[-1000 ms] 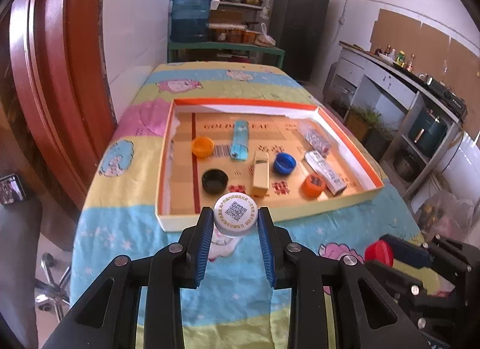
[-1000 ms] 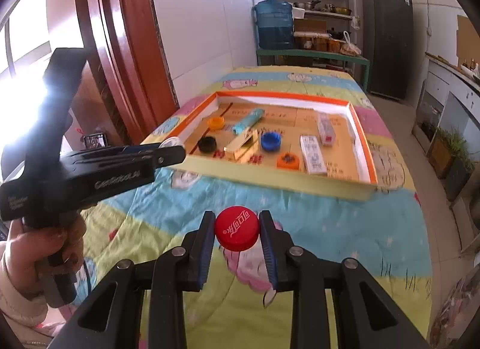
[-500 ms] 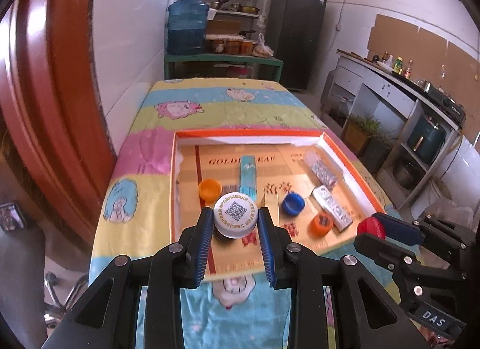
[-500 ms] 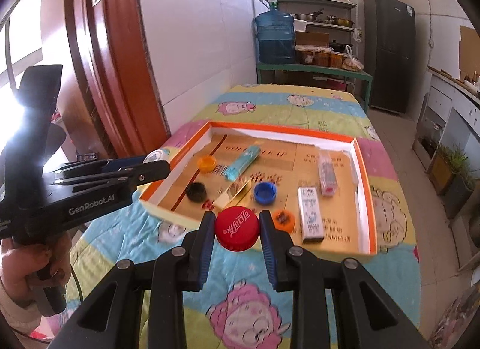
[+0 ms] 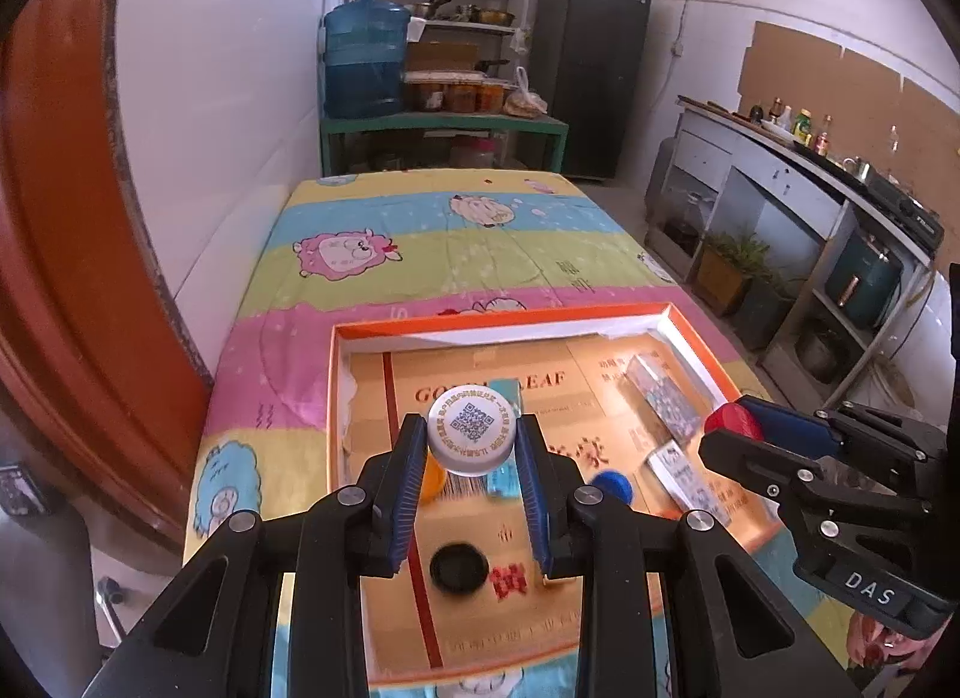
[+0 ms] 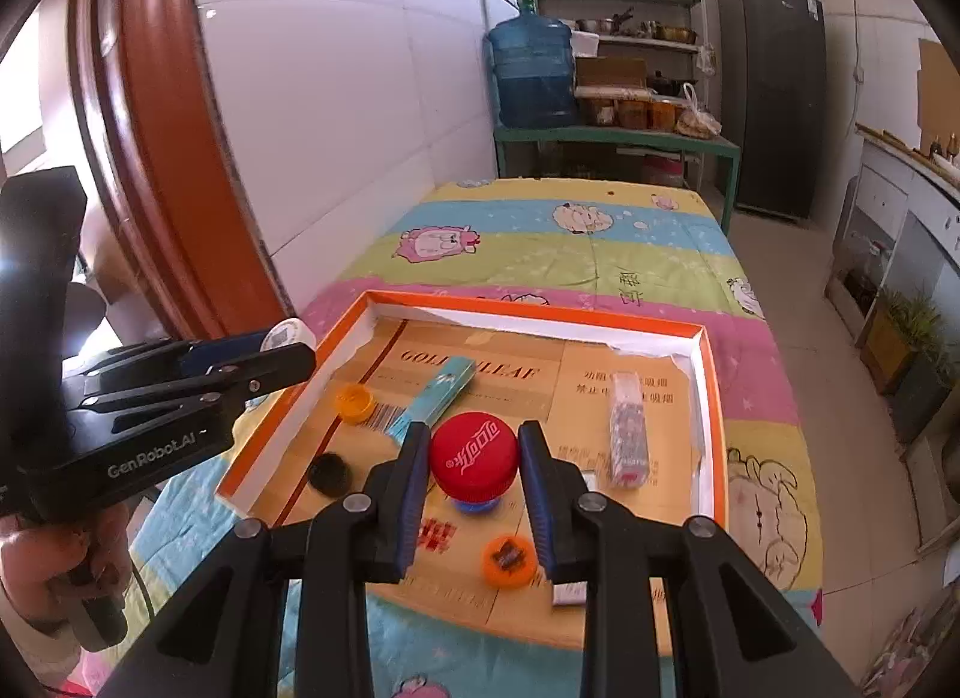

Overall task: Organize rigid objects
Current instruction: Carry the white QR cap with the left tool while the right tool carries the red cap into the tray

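Left gripper (image 5: 471, 446): a white bottle cap (image 5: 471, 435) printed with a square code is pinched between the blue ribbed pads; the cap is carried in the air above the tray's near-left part.
Right gripper (image 6: 474, 467): a red bottle cap (image 6: 474, 461) with white lettering is pinched between its pads and is held above the middle of the tray.
Tray (image 6: 711, 398): a shallow rectangular cardboard box with an orange rim and white inner walls is laid on the table; its floor is printed glossy gold.
Tray edges: the low walls are seen on all four sides; the right wall looks torn near the far corner.
Open room: the far half of the tray floor is largely bare, and the table (image 5: 432, 218) beyond the far rim is uncovered cloth.
Contents: an orange cap (image 6: 354, 401), a black cap (image 6: 330, 473), a second orange cap (image 6: 509, 560), a blue cap (image 5: 611, 485), a long teal box (image 6: 435, 395) and a patterned flat pack (image 6: 627, 428) are spread well apart on the floor.
Shapes: the caps are round and ridged; the boxes are flat and straight-edged.
Cloth: soft striped fabric with cartoon sheep is spread over the table.
Left side: a tiled white wall (image 6: 336, 116) and a curved red-brown wooden frame (image 6: 156, 128) stand close beside the table.
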`<state>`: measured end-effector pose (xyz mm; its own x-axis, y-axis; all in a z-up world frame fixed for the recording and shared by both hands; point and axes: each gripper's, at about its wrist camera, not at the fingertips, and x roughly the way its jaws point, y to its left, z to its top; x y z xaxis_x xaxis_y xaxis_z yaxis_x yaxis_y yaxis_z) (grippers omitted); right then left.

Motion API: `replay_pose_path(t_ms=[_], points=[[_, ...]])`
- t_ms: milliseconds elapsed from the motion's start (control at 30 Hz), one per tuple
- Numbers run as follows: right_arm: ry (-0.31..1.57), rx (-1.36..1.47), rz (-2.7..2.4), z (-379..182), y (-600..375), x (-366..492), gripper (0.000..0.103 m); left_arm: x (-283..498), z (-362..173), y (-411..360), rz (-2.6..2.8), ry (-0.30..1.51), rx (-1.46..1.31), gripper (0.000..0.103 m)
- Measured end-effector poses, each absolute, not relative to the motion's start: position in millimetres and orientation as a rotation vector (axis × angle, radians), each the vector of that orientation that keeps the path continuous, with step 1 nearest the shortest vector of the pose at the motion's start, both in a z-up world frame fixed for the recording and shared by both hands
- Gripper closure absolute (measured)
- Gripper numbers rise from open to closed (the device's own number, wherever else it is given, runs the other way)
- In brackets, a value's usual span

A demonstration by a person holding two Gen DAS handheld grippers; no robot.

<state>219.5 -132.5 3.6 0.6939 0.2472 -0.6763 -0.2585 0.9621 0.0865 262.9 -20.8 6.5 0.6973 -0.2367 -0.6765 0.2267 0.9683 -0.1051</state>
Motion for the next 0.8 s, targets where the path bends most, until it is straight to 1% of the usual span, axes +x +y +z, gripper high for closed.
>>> replay_pose_path(t_ms=[433,800], points=[[0.801,-0.011,0.247,-4,-142,274,0.073,324,-11,-29,-0.236,0.821,0.002,0.072],[0.858,-0.005,0.228,-21,-143,313,0.073,369,-38,-34,-0.214,0.92,-0.006,0.072]])
